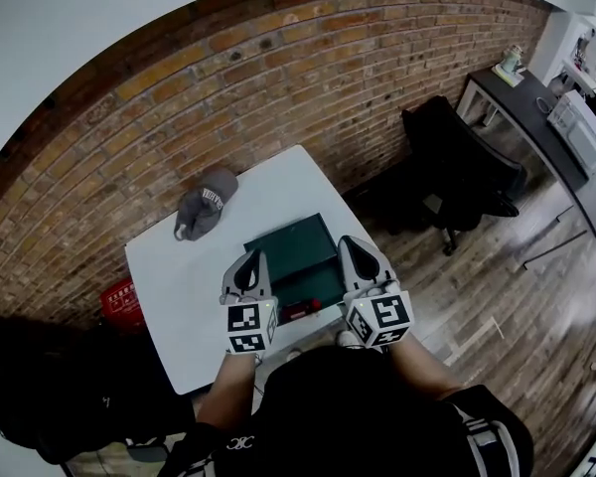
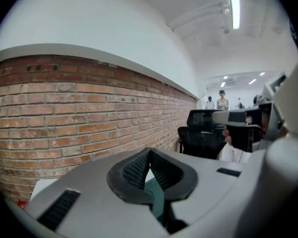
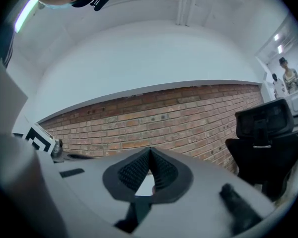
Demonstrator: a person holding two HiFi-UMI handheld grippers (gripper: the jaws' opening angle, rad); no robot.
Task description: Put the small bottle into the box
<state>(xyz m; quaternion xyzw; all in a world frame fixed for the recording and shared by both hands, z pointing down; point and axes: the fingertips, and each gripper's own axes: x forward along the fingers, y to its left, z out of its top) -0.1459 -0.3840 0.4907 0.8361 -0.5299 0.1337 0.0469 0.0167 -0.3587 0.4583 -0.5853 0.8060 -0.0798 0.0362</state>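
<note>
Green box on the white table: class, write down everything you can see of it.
The green box is dark green, flat, rectangular and matte. A step across it splits it into a far and a near part; whether a lid is open cannot be told. It lies flat on the white table, towards its near edge.

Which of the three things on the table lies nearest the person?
The small bottle, at the near edge of the table; the green box sits just beyond it, and the grey cap lies farthest.
</note>
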